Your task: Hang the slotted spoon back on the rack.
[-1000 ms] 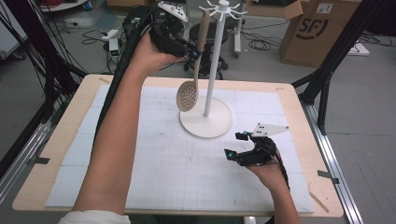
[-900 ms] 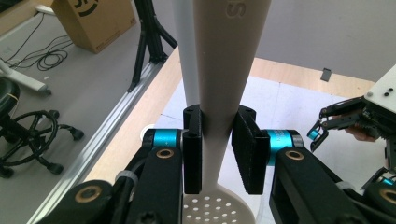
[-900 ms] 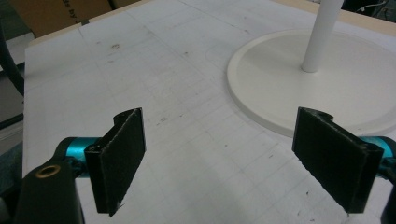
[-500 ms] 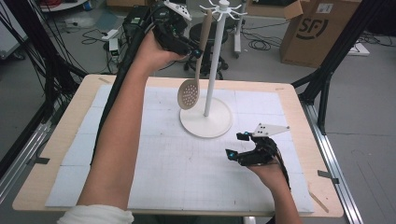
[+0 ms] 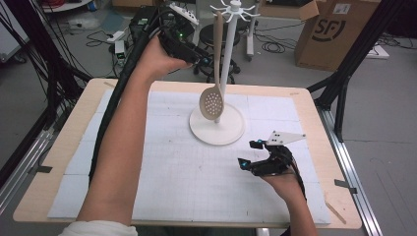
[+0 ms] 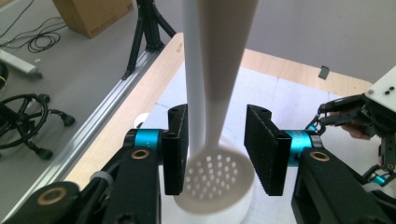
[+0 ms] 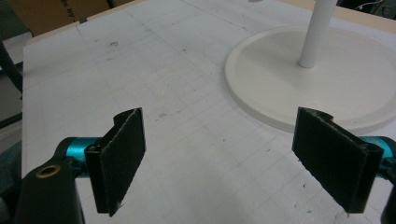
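My left claw (image 5: 199, 55) sits high in the upper middle of the high view, beside the handle of the slotted spoon (image 5: 212, 102), which hangs from a hook at the top of the white stand (image 5: 230, 64). In the left gripper view the spoon's handle (image 6: 224, 70) runs down between the jaws with a gap on both sides, so the pads no longer press on it: the jaws have just been opening, and I judge the spoon now hangs on its hook by itself (that is why the claw is up there at all, to feed the handle's end onto the hook). The perforated bowl dangles just above the stand's round base (image 5: 217, 125), close against the pole.

My right claw (image 5: 254, 158) rests low at the lower right of the high view, on the white mat (image 5: 162, 167) covering the counter (image 5: 74, 128), jaws wide and holding nothing; in its own view the pads frame bare mat with the base (image 7: 345, 79) beyond. It looks parked out of the way.

Around the rig: a cardboard box (image 5: 339, 29) at the upper right and cables on the floor at the upper left. The pole stands right behind the handle, so backing the left claw out calls for care not to knock the spoon.
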A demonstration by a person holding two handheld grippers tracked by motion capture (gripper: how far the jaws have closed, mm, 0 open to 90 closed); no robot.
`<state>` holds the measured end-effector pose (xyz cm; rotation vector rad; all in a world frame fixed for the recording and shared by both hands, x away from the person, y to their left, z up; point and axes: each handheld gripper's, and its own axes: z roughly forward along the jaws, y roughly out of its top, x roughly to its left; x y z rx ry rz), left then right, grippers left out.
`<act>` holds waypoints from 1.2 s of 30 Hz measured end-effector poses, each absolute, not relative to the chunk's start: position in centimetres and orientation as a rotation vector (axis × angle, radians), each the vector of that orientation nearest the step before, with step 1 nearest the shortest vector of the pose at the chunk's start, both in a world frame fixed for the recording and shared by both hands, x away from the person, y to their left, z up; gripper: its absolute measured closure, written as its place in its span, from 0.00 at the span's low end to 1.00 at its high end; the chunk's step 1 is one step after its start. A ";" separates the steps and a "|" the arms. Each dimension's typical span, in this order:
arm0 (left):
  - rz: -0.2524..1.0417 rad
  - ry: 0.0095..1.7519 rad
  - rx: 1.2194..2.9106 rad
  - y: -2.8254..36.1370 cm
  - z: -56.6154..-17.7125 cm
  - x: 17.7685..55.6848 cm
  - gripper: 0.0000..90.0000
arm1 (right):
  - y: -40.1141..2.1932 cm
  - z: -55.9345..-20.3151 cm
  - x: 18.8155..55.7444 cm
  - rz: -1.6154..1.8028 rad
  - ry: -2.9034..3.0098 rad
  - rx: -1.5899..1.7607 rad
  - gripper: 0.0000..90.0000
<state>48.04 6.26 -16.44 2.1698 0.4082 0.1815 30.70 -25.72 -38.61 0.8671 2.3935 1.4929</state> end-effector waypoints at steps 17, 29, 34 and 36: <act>0.190 0.550 2.102 11.0 -18.4 45.8 0.43 | -25.1 -38.5 30.5 1.469 2.412 0.851 0.18; 0.229 0.621 2.088 14.0 -19.4 44.1 0.24 | -24.8 -38.7 30.4 1.450 2.425 0.846 0.18; 0.237 0.638 2.085 15.0 -20.1 43.6 0.20 | -24.6 -38.7 30.5 1.446 2.427 0.842 0.18; 0.240 0.645 2.081 15.3 -20.3 43.4 0.19 | -24.6 -38.6 30.5 1.445 2.428 0.834 0.18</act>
